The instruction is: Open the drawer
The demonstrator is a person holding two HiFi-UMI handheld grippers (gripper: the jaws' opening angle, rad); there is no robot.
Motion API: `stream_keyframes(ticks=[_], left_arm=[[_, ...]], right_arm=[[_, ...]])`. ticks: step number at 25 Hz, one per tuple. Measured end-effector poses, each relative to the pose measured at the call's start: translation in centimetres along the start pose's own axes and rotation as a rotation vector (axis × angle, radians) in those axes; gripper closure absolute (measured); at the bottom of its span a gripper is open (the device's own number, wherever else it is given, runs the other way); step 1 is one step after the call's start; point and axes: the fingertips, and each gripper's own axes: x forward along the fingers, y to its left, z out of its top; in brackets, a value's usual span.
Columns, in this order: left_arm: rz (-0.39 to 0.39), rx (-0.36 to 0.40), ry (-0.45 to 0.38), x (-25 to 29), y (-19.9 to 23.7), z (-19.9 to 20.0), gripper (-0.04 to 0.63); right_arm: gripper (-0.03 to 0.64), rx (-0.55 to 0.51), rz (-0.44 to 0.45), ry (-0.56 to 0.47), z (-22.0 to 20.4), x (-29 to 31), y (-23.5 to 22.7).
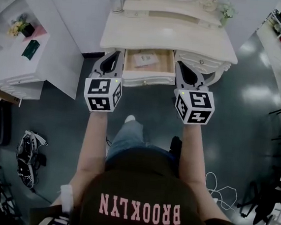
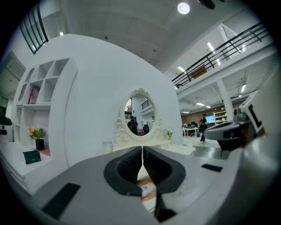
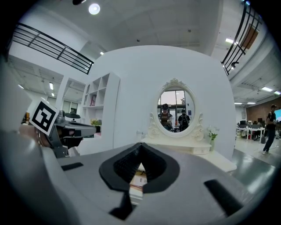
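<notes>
Plainly, the drawer [image 1: 148, 79] is seen pulled out from the middle of the white table [image 1: 167, 38], directly ahead of the person. Its rear part is hidden under the tabletop. A printed paper [image 1: 146, 59] is seen lying inside it, though its print is too small to be read.

The left tool [image 1: 118, 54] is held just beside the drawer's left side and the right tool [image 1: 179, 65] just beside its right side. Whether either touches the table cannot be told from the head view. In the left gripper view the left tool [image 2: 142, 154] is shown pressed together with nothing pinched, and the right tool [image 3: 139, 151] is shown likewise in the right gripper view.

In both gripper views the drawer is largely blocked by the tool's own body. Only a sliver of paper shows through the gap below the jaws. The oval mirror [image 2: 139, 115] is cut off at the top edge of the head view.
</notes>
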Motion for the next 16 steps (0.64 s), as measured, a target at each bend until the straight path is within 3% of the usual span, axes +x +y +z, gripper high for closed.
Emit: stream_keyframes(ticks=[16], left_arm=[[0.000, -0.012, 0.003, -0.23, 0.04, -0.37, 0.587]], right_arm=[[0.620, 0.006, 0.012, -0.001, -0.52, -0.23, 0.32]])
